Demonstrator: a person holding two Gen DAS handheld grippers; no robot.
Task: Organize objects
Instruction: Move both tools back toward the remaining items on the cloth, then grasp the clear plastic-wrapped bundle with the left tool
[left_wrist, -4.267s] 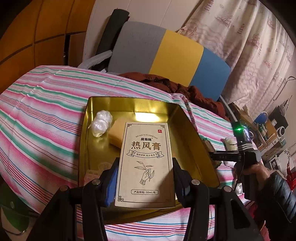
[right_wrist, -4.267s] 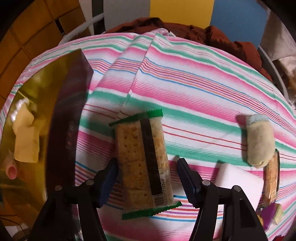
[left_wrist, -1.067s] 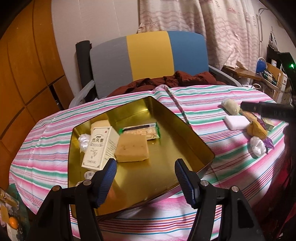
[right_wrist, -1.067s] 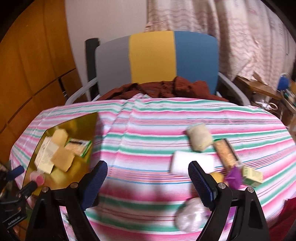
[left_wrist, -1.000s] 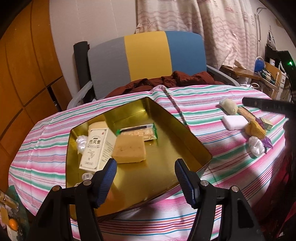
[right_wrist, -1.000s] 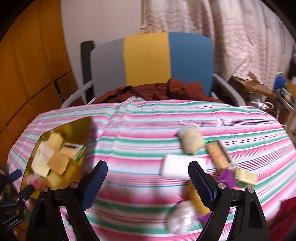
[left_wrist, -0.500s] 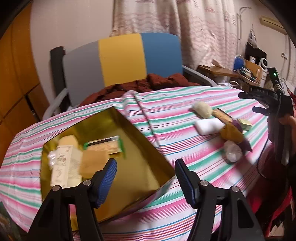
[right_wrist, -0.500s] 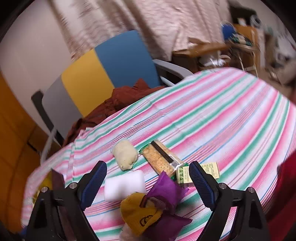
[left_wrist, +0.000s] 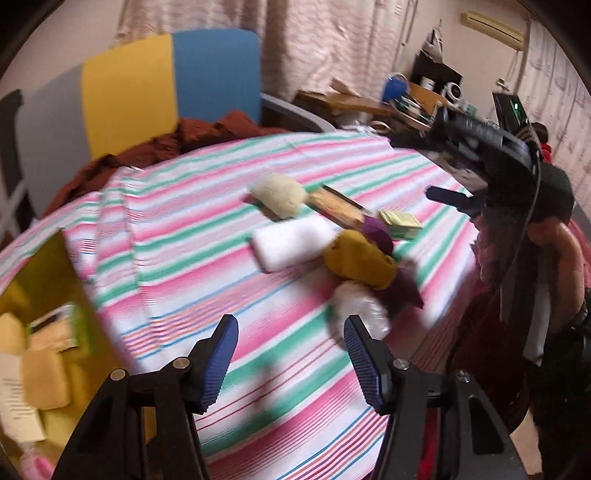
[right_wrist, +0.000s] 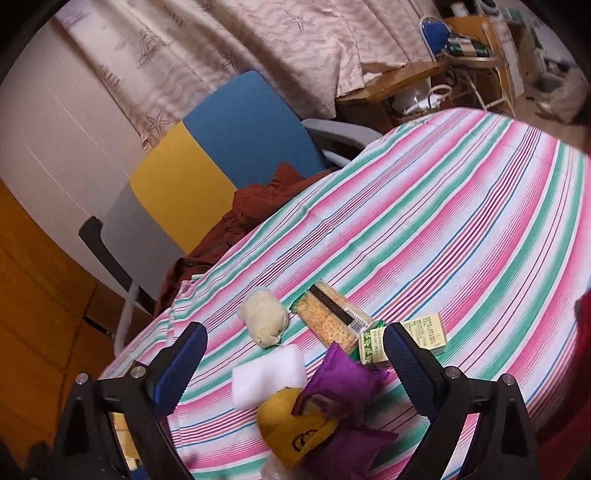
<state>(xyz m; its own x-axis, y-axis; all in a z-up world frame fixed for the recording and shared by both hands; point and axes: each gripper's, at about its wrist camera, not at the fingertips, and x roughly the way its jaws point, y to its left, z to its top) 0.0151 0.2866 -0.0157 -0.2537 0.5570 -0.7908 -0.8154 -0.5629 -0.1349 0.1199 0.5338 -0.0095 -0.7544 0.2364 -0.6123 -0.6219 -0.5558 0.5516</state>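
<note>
Both claws are seen spread wide with nothing pinched between them; the left gripper (left_wrist: 290, 349) is held above the striped tablecloth (left_wrist: 192, 236), and the right gripper (right_wrist: 295, 363) is held over a cluster of loose items near the table edge. In the right wrist view a cream pouch (right_wrist: 263, 320) is found beside a cracker packet (right_wrist: 332, 314), which lies touching a small green-and-yellow box (right_wrist: 404, 338); a white block (right_wrist: 269, 374) is placed just below the pouch, and a purple sachet (right_wrist: 343, 384) is overlapped by a yellow sachet (right_wrist: 295, 432) between the fingers. In the left wrist view the same items are blurred by motion, and a crinkled white packet (left_wrist: 360, 308) is seen just beyond the right fingertip of the left claw; the gold tin (left_wrist: 40, 273) is cut off at the left edge, well apart from the cluster, with a tan bar (left_wrist: 44, 376), a white carton (left_wrist: 14, 410) and a green-edged packet (left_wrist: 59, 325) lying inside it. The right device is held by a hand (left_wrist: 554, 240) at the right of that view; a grey, yellow and blue chair (right_wrist: 207, 155) with a rust-coloured garment (right_wrist: 258, 206) on it is seen behind the table.
</note>
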